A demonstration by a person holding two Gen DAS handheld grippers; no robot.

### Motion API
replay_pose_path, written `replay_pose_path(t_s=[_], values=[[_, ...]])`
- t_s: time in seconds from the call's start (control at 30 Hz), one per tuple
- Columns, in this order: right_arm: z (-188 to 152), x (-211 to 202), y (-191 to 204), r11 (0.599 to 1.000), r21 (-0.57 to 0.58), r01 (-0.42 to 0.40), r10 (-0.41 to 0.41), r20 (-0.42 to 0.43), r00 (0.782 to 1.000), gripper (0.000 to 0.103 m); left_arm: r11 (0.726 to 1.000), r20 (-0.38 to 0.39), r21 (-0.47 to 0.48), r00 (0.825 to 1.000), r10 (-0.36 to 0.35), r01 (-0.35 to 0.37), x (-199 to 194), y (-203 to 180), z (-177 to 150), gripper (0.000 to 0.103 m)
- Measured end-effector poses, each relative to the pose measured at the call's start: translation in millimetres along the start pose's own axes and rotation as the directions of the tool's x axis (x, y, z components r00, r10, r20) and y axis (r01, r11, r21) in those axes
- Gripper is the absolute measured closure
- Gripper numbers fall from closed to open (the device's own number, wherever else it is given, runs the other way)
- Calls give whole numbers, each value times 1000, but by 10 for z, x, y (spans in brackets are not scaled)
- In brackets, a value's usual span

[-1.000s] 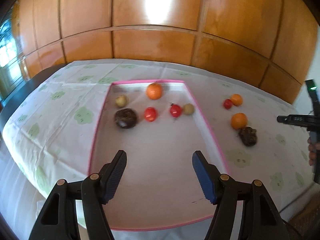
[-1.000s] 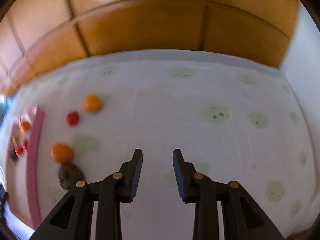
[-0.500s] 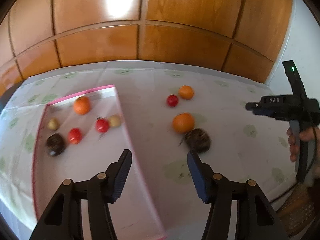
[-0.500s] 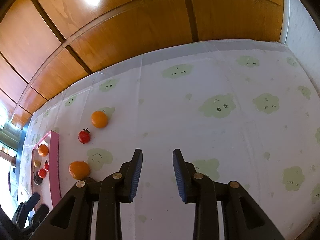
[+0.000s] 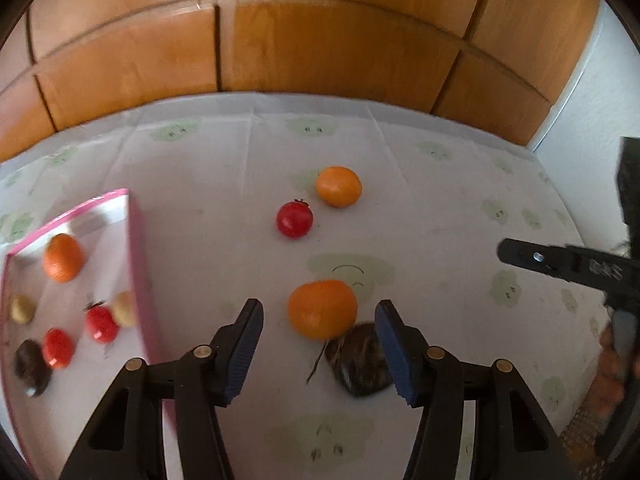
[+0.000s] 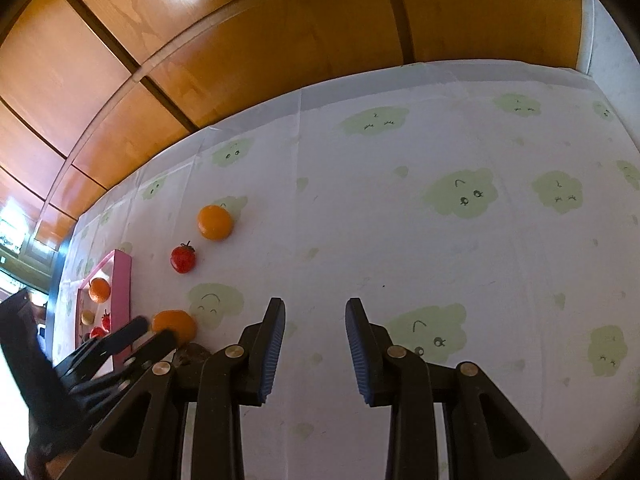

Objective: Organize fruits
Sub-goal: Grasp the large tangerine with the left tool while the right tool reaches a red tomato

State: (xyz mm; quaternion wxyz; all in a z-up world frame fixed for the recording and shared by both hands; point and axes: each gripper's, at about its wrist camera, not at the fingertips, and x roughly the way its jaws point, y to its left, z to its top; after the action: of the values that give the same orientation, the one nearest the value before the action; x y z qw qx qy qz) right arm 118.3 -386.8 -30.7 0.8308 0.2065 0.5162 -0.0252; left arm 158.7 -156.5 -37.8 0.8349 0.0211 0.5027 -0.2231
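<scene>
Orange and round, the near orange [image 5: 322, 309] lies on the tablecloth [image 5: 440, 208] between the spread fingers of my left gripper [image 5: 320, 354], and I see no contact. A dark, rough fruit [image 5: 360, 364] with a thin stem touches its near right side. I judge the orange firm, light and apt to roll; the hold should be across its widest part, the pads level, so it does not squirt forward. The dark fruit may be nudged as the right pad closes.

Farther off lie a red tomato-like fruit [image 5: 294, 219] and a second orange [image 5: 339, 186], just beside each other. The pink-rimmed tray [image 5: 138, 264] to the left holds one orange [image 5: 63, 258], two red fruits, two pale ones and one dark one. I judge the sorting roughly half done.

My right gripper [image 6: 315, 350] hangs over bare cloth well to the right, its fingers narrowly apart and holding nothing.

The surface is a white cloth printed with pale green cloud faces; it looks thin and creased, and could drag under a sliding fruit. Behind it stands a wall of glossy wooden panels [image 5: 320, 48], with a white wall at the right corner.
</scene>
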Motion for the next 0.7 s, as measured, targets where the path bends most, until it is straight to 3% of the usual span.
replay_pose_path(t_s=[0.1,0.17,0.2,0.3,0.53,0.7], values=[[-7,15,17,1000,-7,1,-1,-4,1000,72,999,-61,-30,998,-28,26,242,31,68,44],[-5,14,25,1000,-10,2,-2,-3,1000,72,999,-90,-35,996,-30,27,346,51,66,55],[-3,7,24,1000,-11,3,-3,0,1000,72,999,-74,-21,997,-29,28,348,47,65,62],[-8,19,32,1000,-15,11,-10,2,1000,72,999,-60,-1,998,-36,36,303,39,26,62],[4,20,26,999,-22,38,-37,7,999,72,997,100,72,994,-45,38,-273,-81,-265,62],[1,32,25,998,-35,54,-53,3,999,72,984,170,176,985,-42,12,-548,-284,-782,62]])
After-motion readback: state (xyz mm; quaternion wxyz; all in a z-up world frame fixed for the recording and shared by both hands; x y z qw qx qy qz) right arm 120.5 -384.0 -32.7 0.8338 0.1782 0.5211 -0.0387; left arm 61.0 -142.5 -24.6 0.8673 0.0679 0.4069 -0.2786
